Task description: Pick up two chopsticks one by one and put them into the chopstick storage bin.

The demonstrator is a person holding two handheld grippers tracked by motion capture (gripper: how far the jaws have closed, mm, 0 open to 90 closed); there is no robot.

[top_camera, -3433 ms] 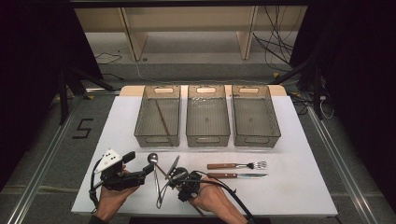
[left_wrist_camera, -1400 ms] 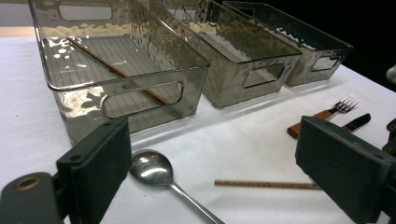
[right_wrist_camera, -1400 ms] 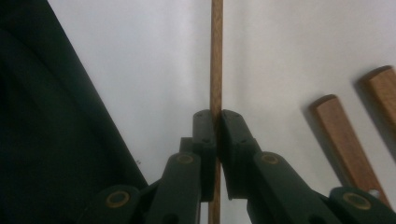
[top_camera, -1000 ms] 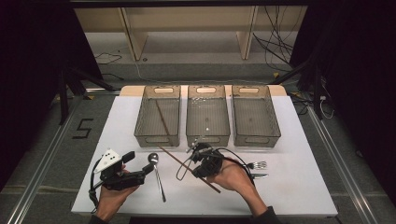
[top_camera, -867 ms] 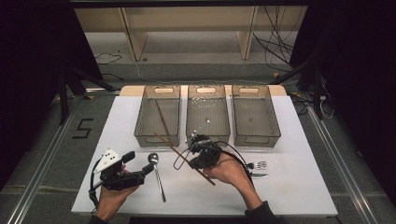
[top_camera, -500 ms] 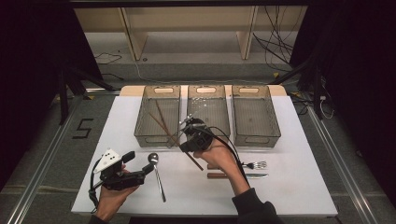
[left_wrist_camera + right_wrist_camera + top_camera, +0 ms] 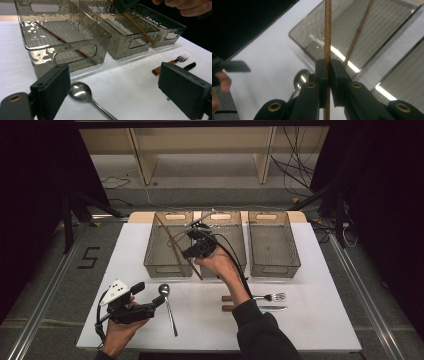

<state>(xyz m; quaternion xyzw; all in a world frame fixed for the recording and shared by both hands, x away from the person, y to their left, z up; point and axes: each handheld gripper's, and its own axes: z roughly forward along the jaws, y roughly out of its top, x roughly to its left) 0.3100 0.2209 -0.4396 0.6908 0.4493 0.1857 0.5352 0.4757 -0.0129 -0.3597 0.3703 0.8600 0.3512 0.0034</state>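
Observation:
My right gripper is shut on a brown chopstick and holds it above the left bin, near the wall it shares with the middle bin. In the right gripper view the held chopstick runs straight up between the pressed pads of that gripper. A second chopstick lies slantwise inside the left bin, also seen as a thin brown chopstick in the left gripper view. My left gripper rests open near the table's front left, with a spoon just beyond its jaws.
The right bin stands beside the other two at the back of the white table. A wooden-handled fork and a knife lie at the front right. The spoon lies front centre-left. The right forearm crosses the table's middle.
The right gripper has carried the chopstick away from the table's front, up and over toward the left bin. The left gripper has stayed where it was.

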